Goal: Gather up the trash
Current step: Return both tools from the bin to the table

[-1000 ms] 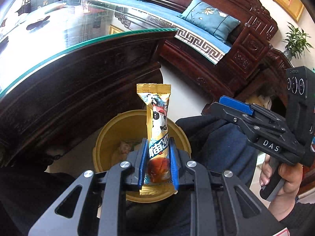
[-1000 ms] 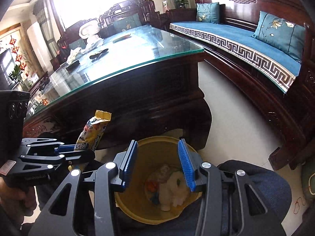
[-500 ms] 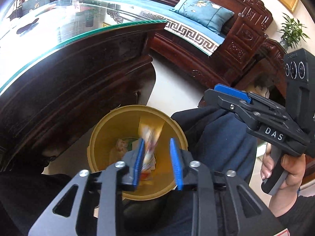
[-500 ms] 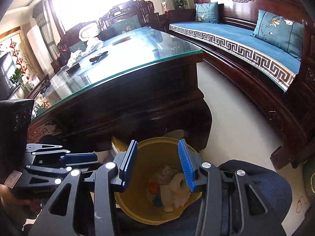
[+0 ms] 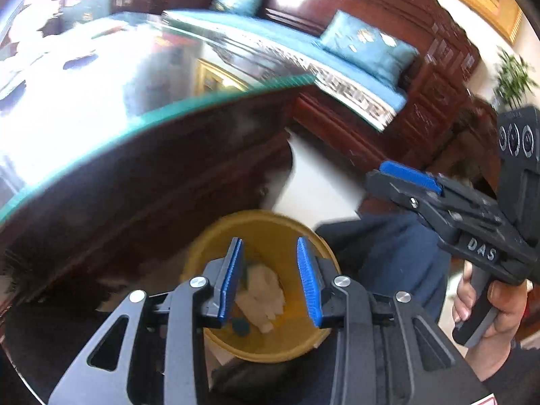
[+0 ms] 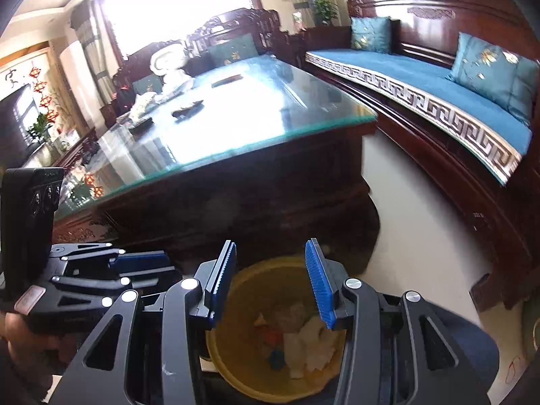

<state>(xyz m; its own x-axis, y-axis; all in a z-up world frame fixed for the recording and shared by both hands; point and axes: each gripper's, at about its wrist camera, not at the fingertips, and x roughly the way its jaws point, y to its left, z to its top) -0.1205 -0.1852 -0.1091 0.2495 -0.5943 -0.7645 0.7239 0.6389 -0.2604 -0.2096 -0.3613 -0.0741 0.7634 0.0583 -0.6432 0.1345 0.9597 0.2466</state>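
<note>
My left gripper (image 5: 270, 278) hangs over the yellow bin (image 5: 216, 239), pointing down into it. A second ago it clamped a snack wrapper upright between the blue pads; half a second ago the wrapper was slipping down into the bin. The jaws have just been opening, and nothing sits between them now. They stand parted, with only the bin's contents showing through the gap.

In the bin: crumpled white tissue (image 5: 261, 292) and a small teal scrap (image 5: 241, 327) at the bottom. From the right wrist view I also see something orange-red (image 6: 270, 335) beside the tissue (image 6: 310, 341); it may be the dropped wrapper, but the left view is motion-blurred and I cannot say for sure.

My right gripper (image 6: 275, 285) is also above the bin (image 6: 236, 374), fingers apart, empty, same spread as a second ago. From the left wrist camera it shows at the right edge (image 5: 405, 177), held in a hand (image 5: 496, 314).

The bin sits on the floor against the dark wooden table with a glass top (image 6: 243, 128), just beside my blue-clad knee (image 5: 398, 253). In both views the bin sits lower in frame than before, and more of the tabletop shows. A carved bench with blue cushions (image 6: 422, 77) stands beyond.
</note>
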